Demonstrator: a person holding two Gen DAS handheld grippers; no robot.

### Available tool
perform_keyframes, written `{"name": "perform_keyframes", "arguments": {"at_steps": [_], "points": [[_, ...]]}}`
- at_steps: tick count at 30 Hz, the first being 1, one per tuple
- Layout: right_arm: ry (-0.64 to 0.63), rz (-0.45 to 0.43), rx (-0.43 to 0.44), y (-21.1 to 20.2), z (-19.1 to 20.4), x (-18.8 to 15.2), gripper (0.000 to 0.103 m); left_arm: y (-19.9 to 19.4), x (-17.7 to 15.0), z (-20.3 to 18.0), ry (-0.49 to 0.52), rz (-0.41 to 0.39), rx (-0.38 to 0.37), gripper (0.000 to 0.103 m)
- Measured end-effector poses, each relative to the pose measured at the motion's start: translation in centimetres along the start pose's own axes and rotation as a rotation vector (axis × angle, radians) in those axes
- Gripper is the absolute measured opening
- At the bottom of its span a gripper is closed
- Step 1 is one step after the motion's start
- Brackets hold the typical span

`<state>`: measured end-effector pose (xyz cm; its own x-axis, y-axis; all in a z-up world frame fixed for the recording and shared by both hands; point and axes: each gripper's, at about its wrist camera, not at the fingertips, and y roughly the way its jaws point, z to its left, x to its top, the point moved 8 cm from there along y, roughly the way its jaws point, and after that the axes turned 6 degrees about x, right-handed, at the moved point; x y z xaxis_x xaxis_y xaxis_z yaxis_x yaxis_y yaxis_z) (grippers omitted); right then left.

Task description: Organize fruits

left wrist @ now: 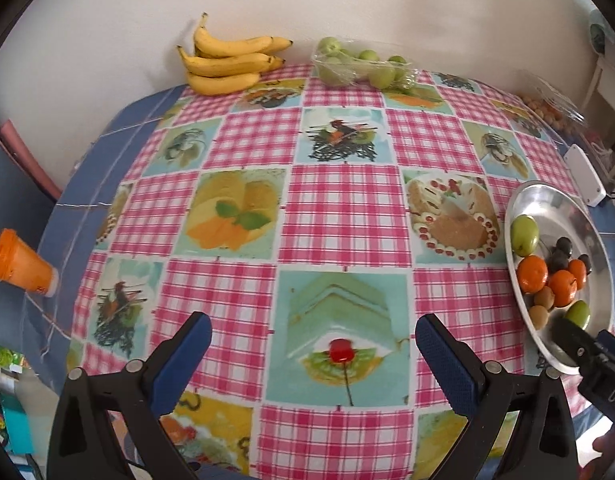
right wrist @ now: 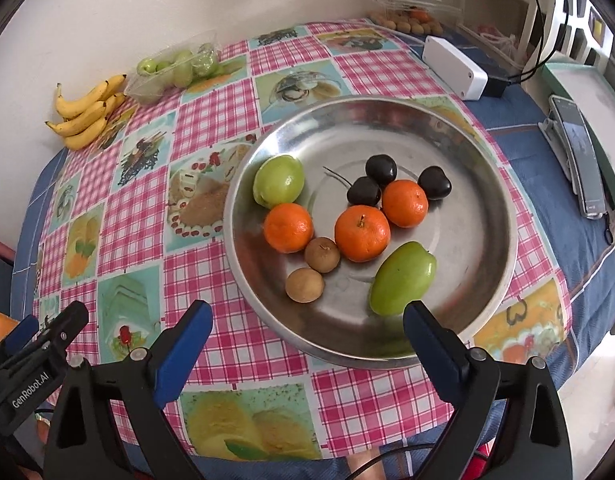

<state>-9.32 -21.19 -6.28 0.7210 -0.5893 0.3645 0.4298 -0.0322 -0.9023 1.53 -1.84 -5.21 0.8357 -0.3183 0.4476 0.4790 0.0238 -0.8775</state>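
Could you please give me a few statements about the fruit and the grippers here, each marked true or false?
1. The metal plate holds three oranges. True.
2. The bananas lie on the plate. False: they lie on the table by the wall.
3. The right hand-held gripper grips a green fruit. False: it is open and empty.
4. The left hand-held gripper is open. True.

- Round silver metal dish [right wrist: 483,184]: brushed, shiny, mirroring the fruit in its wall.
- Pink-checked picture tablecloth [left wrist: 347,208]: smooth with a slight sheen (looks like oilcloth).
- Dark round cherries [right wrist: 381,170]: glossy skin.
- Clear plastic tray of green fruit [left wrist: 359,65]: glossy, crinkled film.
- Blue gripper pads [right wrist: 427,340]: finely ribbed, matt.
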Motion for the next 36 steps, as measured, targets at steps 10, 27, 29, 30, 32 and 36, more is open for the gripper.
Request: {"name": "perform_keyframes", "arguments": {"at_steps": [10,27,29,30,32,36], "points": [[0.008,0.002,0.004,0.0,-0.1,-0.2,0.096,0.0,-0.3,1.2,-0.043,0.016,0.022,0.103],[0.009,0.005,0.005,0.4,0.2,-0.1,0.096,0.0,-0.4,0.5,-0.007,0.019,0.017,0.103],[0.009,0.005,0.005,0.4,0.3,-0.1,0.096,0.0,-0.4,0.5,-0.007,0.018,0.015,0.103],[0.009,0.006,0.005,0.4,0.3,-0.1,0.096,0.0,-0.4,0.5,-0.006,0.018,0.014,0.103],[0.008,0.007,0.004,0.4,0.3,-0.1,0.096,0.0,-0.4,0.4,-0.003,0.021,0.011,0.103],[0.004,0.009,0.004,0.6,0.4,-0.1,0.096,0.0,-0.4,0.2,0.002,0.022,0.006,0.103]]}}
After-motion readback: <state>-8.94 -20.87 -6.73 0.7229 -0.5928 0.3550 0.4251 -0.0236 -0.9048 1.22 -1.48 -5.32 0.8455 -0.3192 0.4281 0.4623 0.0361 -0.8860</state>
